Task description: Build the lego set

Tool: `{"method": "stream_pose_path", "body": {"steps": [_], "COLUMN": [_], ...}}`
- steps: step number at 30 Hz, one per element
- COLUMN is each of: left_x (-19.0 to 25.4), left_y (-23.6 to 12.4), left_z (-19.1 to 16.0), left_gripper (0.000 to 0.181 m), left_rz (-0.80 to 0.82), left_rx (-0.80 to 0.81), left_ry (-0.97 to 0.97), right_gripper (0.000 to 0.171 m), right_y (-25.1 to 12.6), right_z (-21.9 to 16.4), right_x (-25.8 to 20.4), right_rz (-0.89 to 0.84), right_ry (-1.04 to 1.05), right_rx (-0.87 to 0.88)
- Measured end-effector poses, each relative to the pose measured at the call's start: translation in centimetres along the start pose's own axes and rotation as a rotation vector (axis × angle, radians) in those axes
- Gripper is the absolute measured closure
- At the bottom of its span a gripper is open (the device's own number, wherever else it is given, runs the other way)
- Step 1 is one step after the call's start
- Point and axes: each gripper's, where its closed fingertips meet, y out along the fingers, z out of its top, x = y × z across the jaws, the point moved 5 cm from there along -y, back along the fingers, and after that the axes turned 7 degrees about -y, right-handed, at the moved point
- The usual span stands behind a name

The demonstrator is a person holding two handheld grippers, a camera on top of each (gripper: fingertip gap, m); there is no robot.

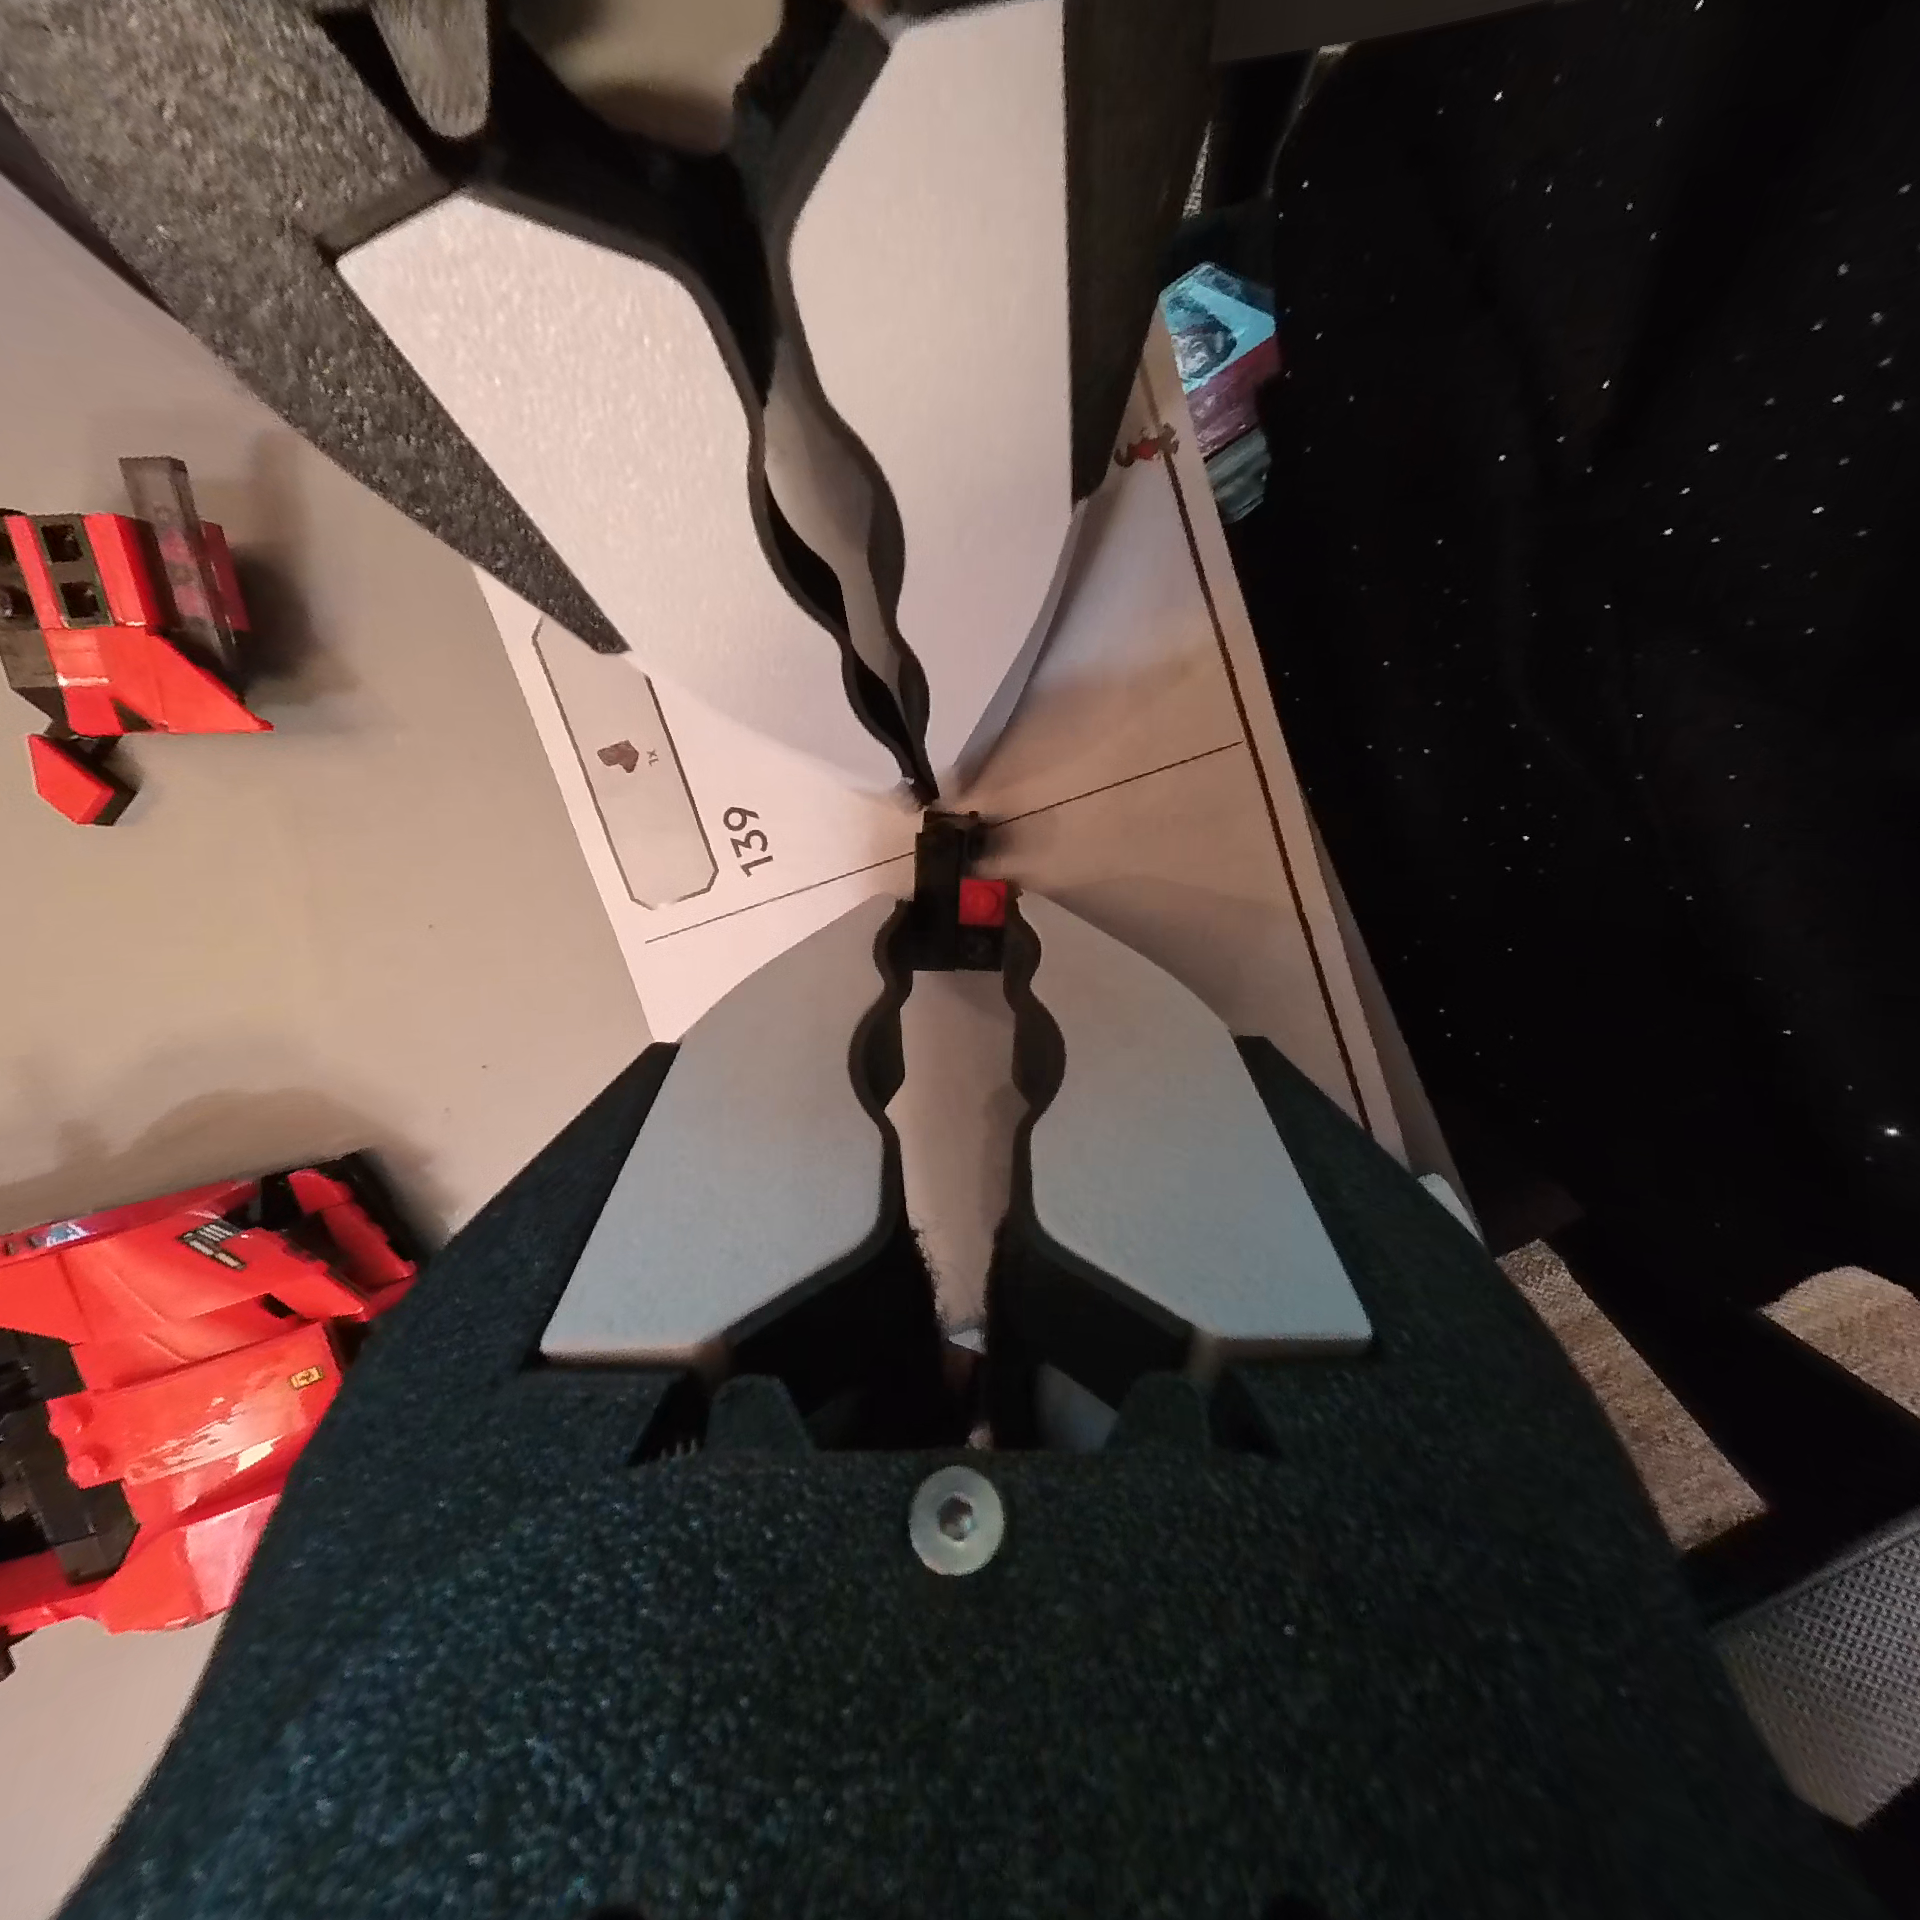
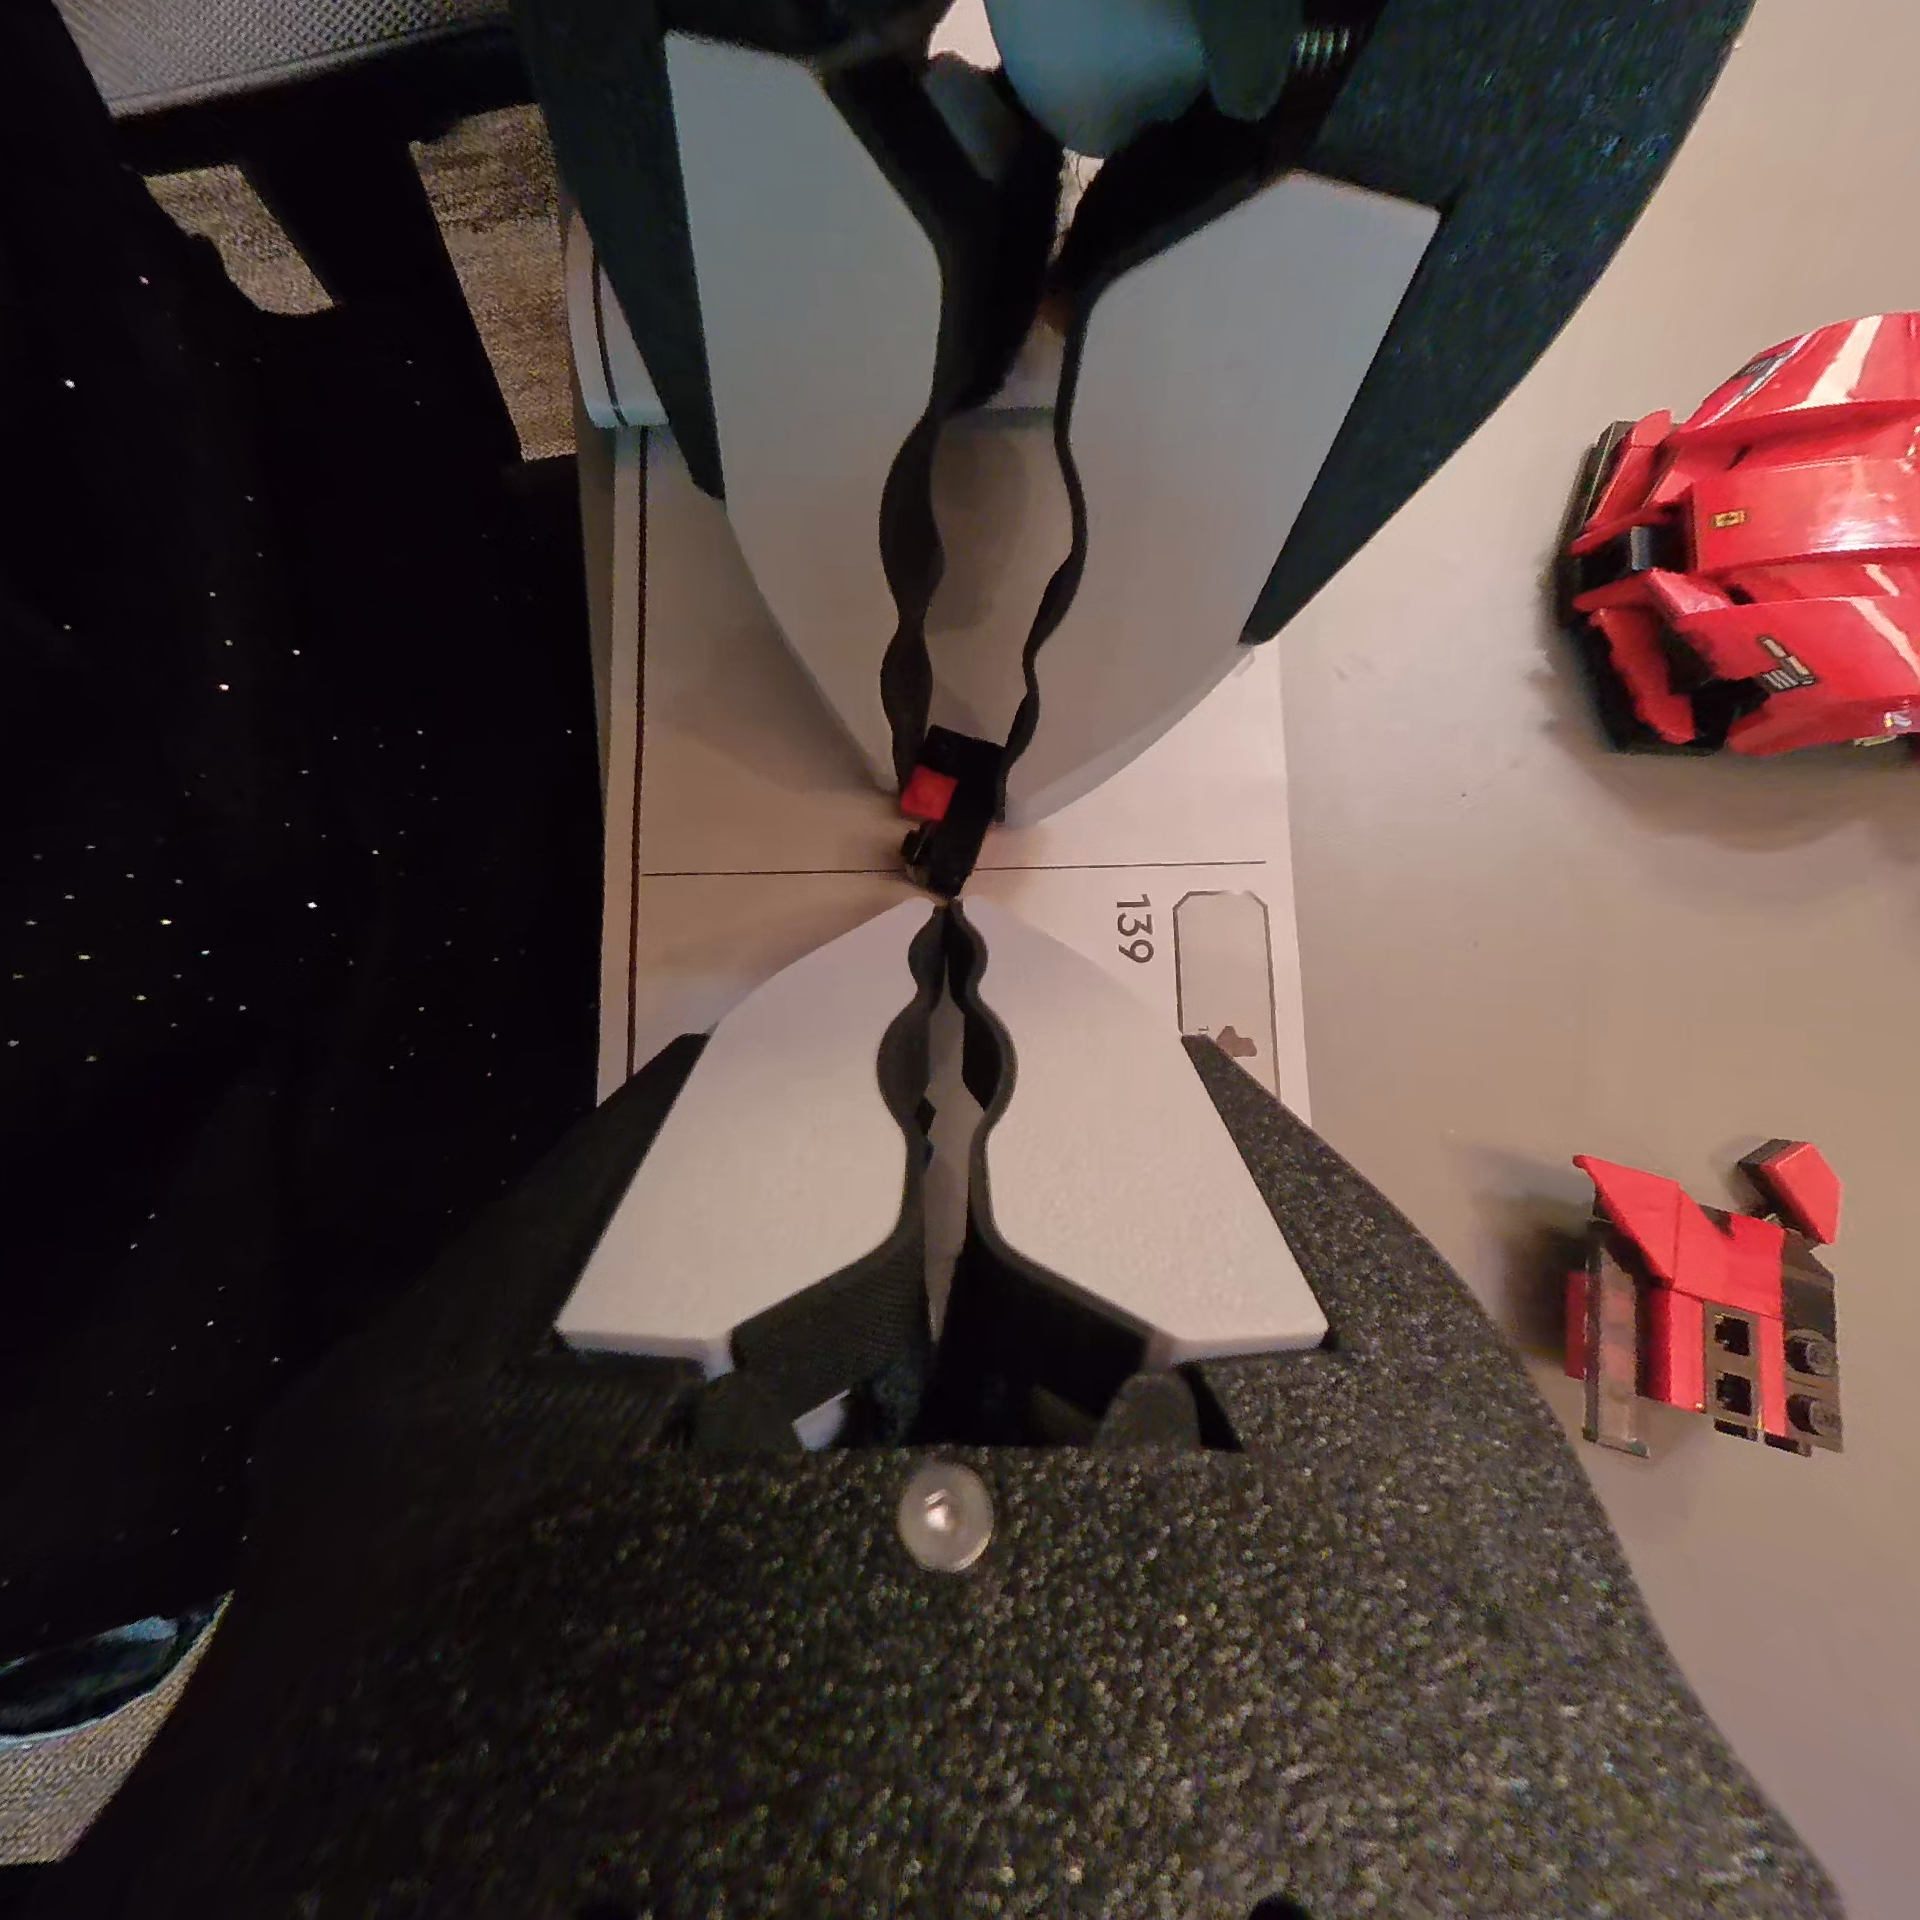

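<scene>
We hold a small black-and-red sub-assembly [image 1: 958,902] in the left gripper [image 1: 956,940], its jaws clenched on the piece's black base, above the open instruction booklet [image 1: 582,831]. The right gripper [image 2: 943,920] meets it tip to tip — its jaws are pressed together at the tips, at the far black end of the piece; we cannot tell whether they pinch it or only push.

Progress: well along, we judge. A mostly finished red car body [image 2: 1766,582] sits on the desk [image 2: 1455,935], and a second red-and-black chunk [image 2: 1704,1299] lies apart from it, unjoined. The held piece and that chunk are left to attach.

Materials: glossy hard plastic bricks, sloped and studded; matte pale finger shells with wavy black rubbery liners; grainy black gripper housings; smooth grey desk — paper flat.
</scene>
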Motion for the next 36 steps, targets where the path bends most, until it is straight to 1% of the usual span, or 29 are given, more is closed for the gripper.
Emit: {"method": "stream_pose_path", "body": {"steps": [12,21,29,36], "left_x": [-0.07,-0.08,-0.04,0.04], "left_y": [0.23,0.26,0.26,0.36], "left_z": [0.32,0.44,0.47,0.63], "left_gripper": [0.165,0.165,0.165,0.165], "left_rz": [-0.025,-0.029,-0.021,-0.029], "left_rx": [0.002,-0.024,-0.033,-0.034], "left_ry": [0.019,0.033,0.042,0.039], "right_gripper": [0.171,0.171,0.171,0.171], "right_y": [-0.01,-0.61,-0.30,-0.28], "right_z": [-0.03,0.44,0.33,0.47], "right_x": [0.03,0.48,0.29,0.38], "right_rz": [-0.012,-0.010,-0.002,0.022], "right_ry": [0.000,0.058,0.052,0.079], "right_rx": [0.008,0.087,0.061,0.090]}}
